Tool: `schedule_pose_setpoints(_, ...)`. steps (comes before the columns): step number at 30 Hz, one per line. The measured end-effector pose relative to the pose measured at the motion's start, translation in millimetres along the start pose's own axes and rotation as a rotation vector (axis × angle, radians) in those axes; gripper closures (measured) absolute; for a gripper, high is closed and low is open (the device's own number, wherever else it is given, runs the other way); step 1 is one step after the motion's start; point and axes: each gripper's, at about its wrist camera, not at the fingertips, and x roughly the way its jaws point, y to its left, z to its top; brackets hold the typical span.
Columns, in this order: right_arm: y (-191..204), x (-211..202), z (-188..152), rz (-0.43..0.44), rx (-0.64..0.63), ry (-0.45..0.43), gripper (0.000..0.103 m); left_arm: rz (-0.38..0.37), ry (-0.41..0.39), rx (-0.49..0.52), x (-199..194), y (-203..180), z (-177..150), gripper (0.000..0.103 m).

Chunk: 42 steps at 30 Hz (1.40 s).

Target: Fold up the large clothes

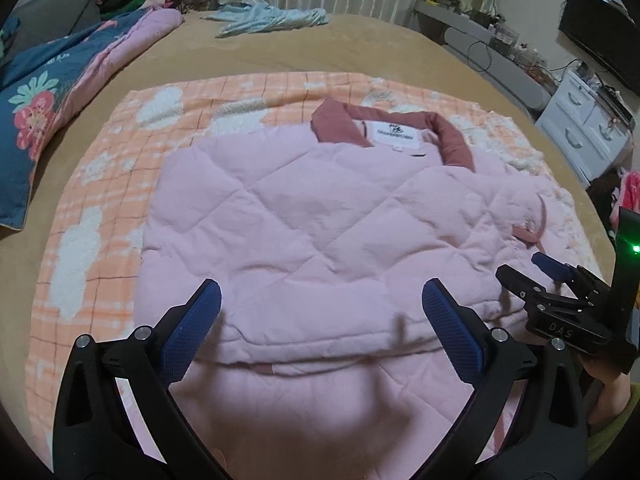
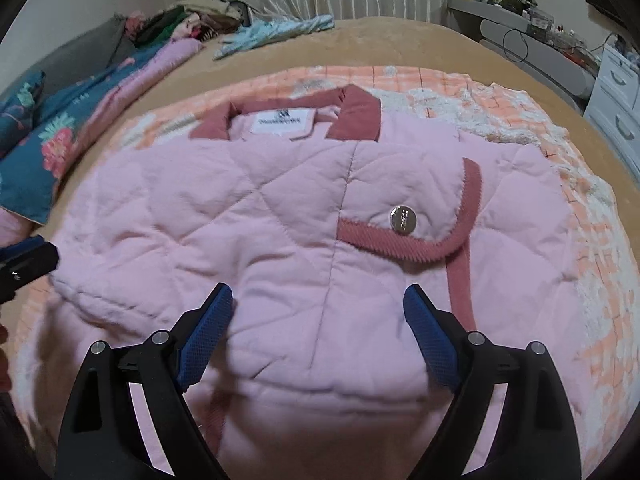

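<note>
1. Blue-padded fingers of the left gripper [image 1: 320,328] are seen spread wide above the near hem of the pink quilted jacket [image 1: 304,216], with nothing pinched between them.
2. Fingers of the right gripper [image 2: 318,332] are likewise held apart over the jacket's lower front, and no cloth is caught between the pads; the jaws are released.
3. The jacket is laid flat on an orange checked blanket [image 1: 100,200] spread over the tan bed cover [image 1: 360,44], its dark pink collar [image 1: 452,140] pointed away from the cameras and its sides already drawn inward.
4. A fold appears to have been set down just now, so the step in hand is judged to be the gap between folds, with both tools freed from the cloth.
5. For the next move, the near hem would probably have to be gripped at two points and carried up toward the collar, the thick padding being kept from springing back.
6. The pocket flap with its metal snap button [image 2: 403,220] is shown clearly only in the right wrist view.
7. The jacket's nearest edge is cut off beneath the gripper bodies, and the sleeves cannot be made out.
8. The label [image 2: 282,120] lettering is too blurred to be read.
</note>
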Motion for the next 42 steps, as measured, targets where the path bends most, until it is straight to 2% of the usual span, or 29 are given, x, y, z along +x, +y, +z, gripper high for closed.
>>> schedule_pose_setpoints(4, 0.3, -27.9, -1.4, 0.031, 0.011, -0.042, 0.008, 0.030, -0.023, 0.028, -17.4, -4.5, -2.3, 0.009)
schedule_pose_setpoints(8, -1.3, -65.2, -3.3, 0.068, 0.030, -0.104, 0.004, 0.013, -0.043, 0.031, -35.5, -6.5, -4.3, 0.009)
schedule_pose_setpoints(15, -4.0, -116.0, -3.9, 0.078, 0.045, -0.175, 0.004, 0.001, -0.091, 0.025, -72.7, -9.5, -9.1, 0.009)
schedule_pose_setpoints(22, -5.7, -160.8, -4.8, 0.062, 0.040, -0.248, 0.004, 0.023, -0.154, 0.060, -111.5, -17.8, -11.7, 0.009)
schedule_pose_setpoints(31, -7.7, -203.9, -13.6, 0.019, 0.020, -0.329, 0.004, 0.009, -0.190, 0.053, -140.3, -25.0, -20.1, 0.009)
schedule_pose_setpoints(42, -14.2, -236.8, -25.5, 0.015, 0.024, -0.365, 0.004, 0.009, -0.232, 0.045, -170.0, -29.2, -35.7, 0.009)
